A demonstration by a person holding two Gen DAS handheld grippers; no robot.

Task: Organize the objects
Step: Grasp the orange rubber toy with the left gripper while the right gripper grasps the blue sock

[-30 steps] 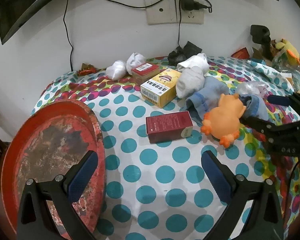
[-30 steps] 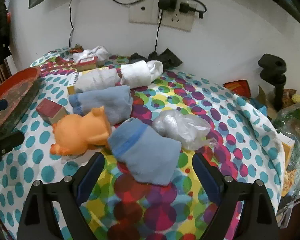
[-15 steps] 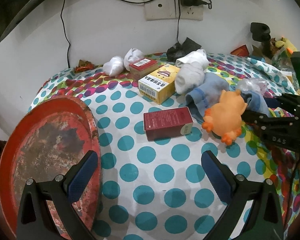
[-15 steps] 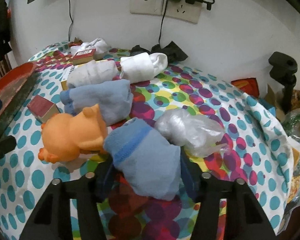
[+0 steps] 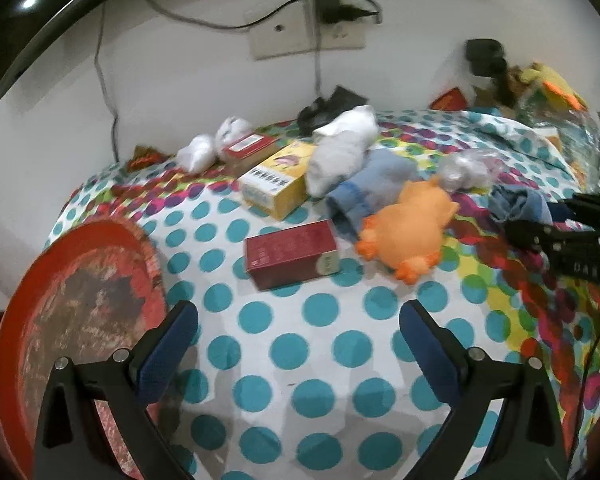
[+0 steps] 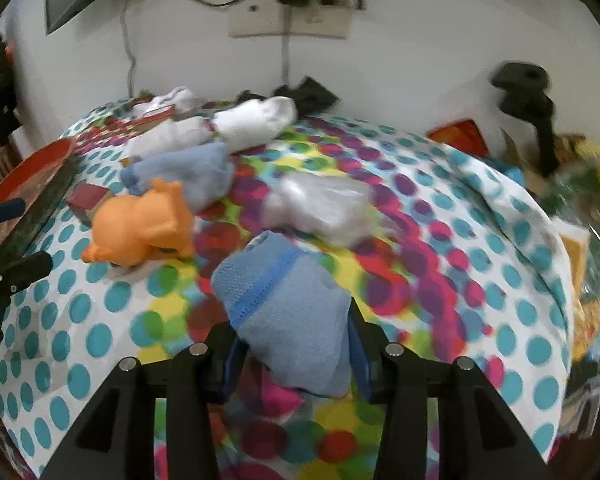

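Observation:
My right gripper (image 6: 294, 354) is shut on a light blue rolled sock (image 6: 284, 304) and holds it just above the polka-dot cloth; it also shows in the left wrist view (image 5: 518, 204). My left gripper (image 5: 298, 340) is open and empty over the cloth, short of a dark red box (image 5: 292, 254). An orange toy animal (image 5: 410, 226) (image 6: 140, 228) lies beside a second blue sock (image 5: 364, 192) (image 6: 184, 172). A red tray (image 5: 76, 320) is at the left.
A yellow box (image 5: 278, 184), a small red box (image 5: 248, 148), white socks (image 5: 344, 148) (image 6: 256, 122), a crumpled clear plastic bag (image 6: 320, 208) and black cloth (image 5: 328, 108) lie towards the wall. Cluttered items and a black stand (image 6: 532, 108) are at the right.
My right gripper has closed on the light blue sock and lifted it slightly away from the orange toy. My left gripper stays open and has shifted only slightly.

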